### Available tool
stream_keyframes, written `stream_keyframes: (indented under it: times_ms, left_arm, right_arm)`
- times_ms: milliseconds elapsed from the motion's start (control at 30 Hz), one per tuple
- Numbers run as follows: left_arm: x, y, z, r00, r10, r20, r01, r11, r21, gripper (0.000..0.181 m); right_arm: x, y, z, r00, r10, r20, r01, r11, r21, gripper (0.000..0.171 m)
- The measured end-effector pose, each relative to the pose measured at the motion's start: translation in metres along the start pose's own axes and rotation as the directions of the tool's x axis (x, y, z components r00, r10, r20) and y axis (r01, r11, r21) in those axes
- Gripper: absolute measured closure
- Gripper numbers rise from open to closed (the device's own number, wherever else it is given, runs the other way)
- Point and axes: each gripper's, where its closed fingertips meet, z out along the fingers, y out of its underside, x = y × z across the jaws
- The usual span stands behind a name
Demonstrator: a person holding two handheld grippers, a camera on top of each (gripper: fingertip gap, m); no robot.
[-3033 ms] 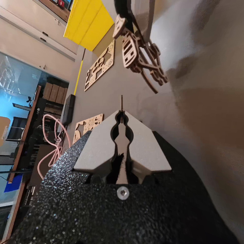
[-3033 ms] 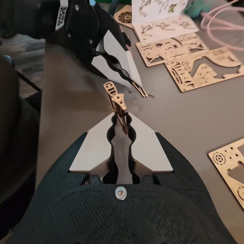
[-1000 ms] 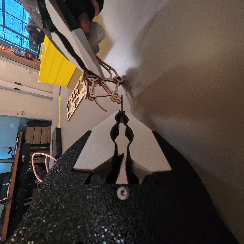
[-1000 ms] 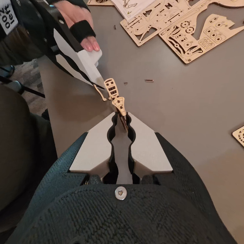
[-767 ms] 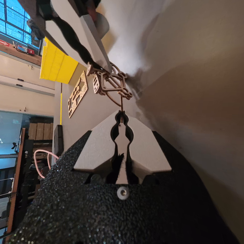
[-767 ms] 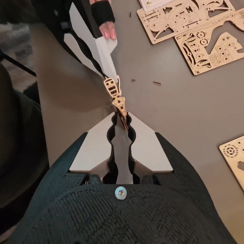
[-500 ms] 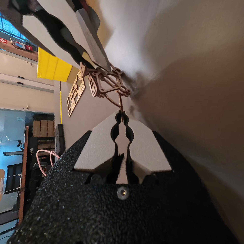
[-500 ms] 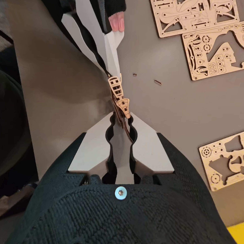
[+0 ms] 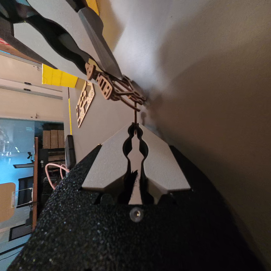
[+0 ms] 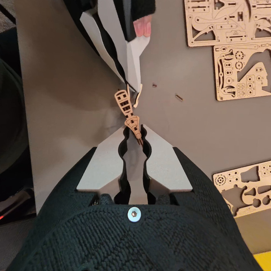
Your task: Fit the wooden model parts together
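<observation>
The wooden model (image 10: 129, 115), long axis pointing away from the right gripper (image 10: 134, 129) pinching it, meets the left gripper's (image 9: 135, 124) clamped thin strip (image 9: 135, 115).

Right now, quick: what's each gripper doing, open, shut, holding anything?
Left gripper: shut on a thin curved wooden strip.
Right gripper: shut on the brown laser-cut wooden model assembly.

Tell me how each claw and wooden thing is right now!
Left claw: shut on thin wooden piece.
Right claw: shut on wooden model, held above the table.
Wooden sheets: flat on table, some parts punched out.
Two tiny pegs: lying loose.
</observation>
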Motion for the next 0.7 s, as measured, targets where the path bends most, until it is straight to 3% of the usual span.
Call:
stream_keyframes:
  times_ms: [33, 300, 700]
  left_arm:
    - [-0.001, 0.002, -0.001, 1.0, 0.015, 0.014, -0.015, 1.0, -0.005, 0.181]
    - [-0.03, 0.018, -0.005, 0.946, 0.184, 0.268, -0.156, 0.98, -0.125, 0.181]
    - [-0.04, 0.039, 0.005, 0.927, 0.239, 0.288, -0.201, 0.967, -0.154, 0.181]
  right_arm:
    - [0.003, 0.001, -0.001, 1.0, 0.019, -0.001, -0.019, 1.0, 0.01, 0.158]
    - [0.023, 0.001, -0.01, 0.939, 0.329, 0.104, -0.341, 0.93, 0.139, 0.159]
    - [0.051, -0.005, 0.001, 0.873, 0.452, 0.184, -0.487, 0.837, 0.25, 0.159]
